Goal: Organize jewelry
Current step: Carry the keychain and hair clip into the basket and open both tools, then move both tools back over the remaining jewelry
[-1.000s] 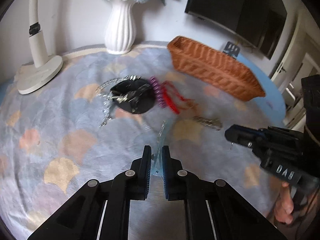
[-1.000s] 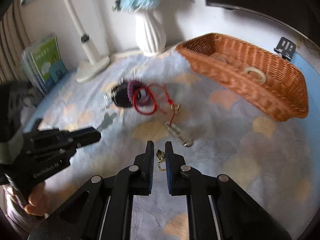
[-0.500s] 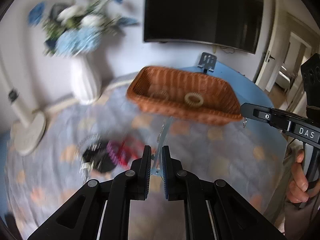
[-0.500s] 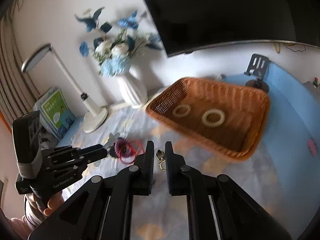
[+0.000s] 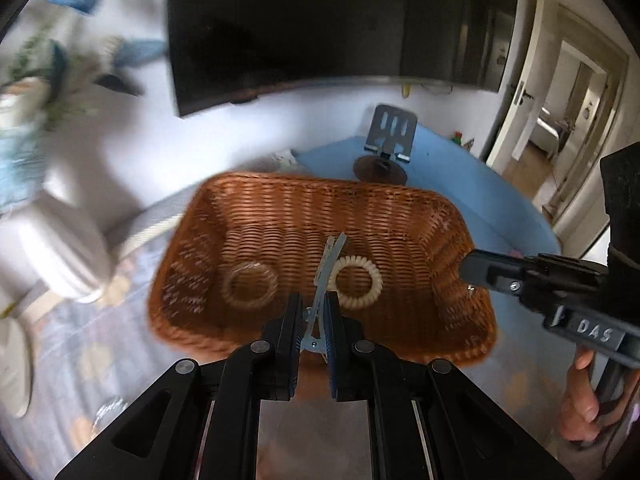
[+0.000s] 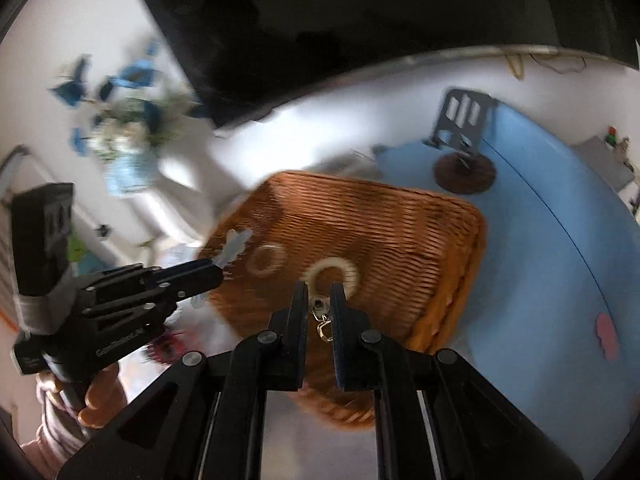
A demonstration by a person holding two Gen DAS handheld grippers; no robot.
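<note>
Nearest the left wrist camera, the left hand-held gripper (image 5: pixel 313 322) is clenched on a pale blue metal hair clip (image 5: pixel 326 272), whose long blade rises up and away between the black pads and hangs over the open orange-brown woven wicker basket (image 5: pixel 400 208). In the right wrist view the same clip (image 6: pixel 234 249) pokes out of that gripper's tip (image 6: pixel 208 274) above the basket's left edge, with the person's fingers (image 6: pixel 100 396) wrapped around the handle below.

The right hand-held gripper (image 6: pixel 319 320) is clenched on a small gold-coloured clasp (image 6: pixel 322 318), a silver stud above a little gold hook, pinched between its pads just over the near side of the basket (image 6: pixel 400 240). Seen from the left camera, this gripper (image 5: pixel 470 274) reaches in from the right, its tip over the basket's right rim, held by a hand (image 5: pixel 580 404) at the frame edge.

On the basket floor lie two cream spiral hair ties: one (image 5: pixel 250 286) to the left and one (image 5: pixel 356 282) just right of the clip's blade, apart from each other.

The basket sits on a patterned grey-blue cloth (image 5: pixel 80 344) spread over the blue desk (image 5: pixel 480 184). Beyond the basket a dark metal phone stand on a round brown base (image 5: pixel 384 152) stands on the bare desk. To the left a white ribbed vase of blue and white flowers (image 5: pixel 52 248) is blurred. A large black screen (image 5: pixel 320 28) hangs on the white wall behind.
</note>
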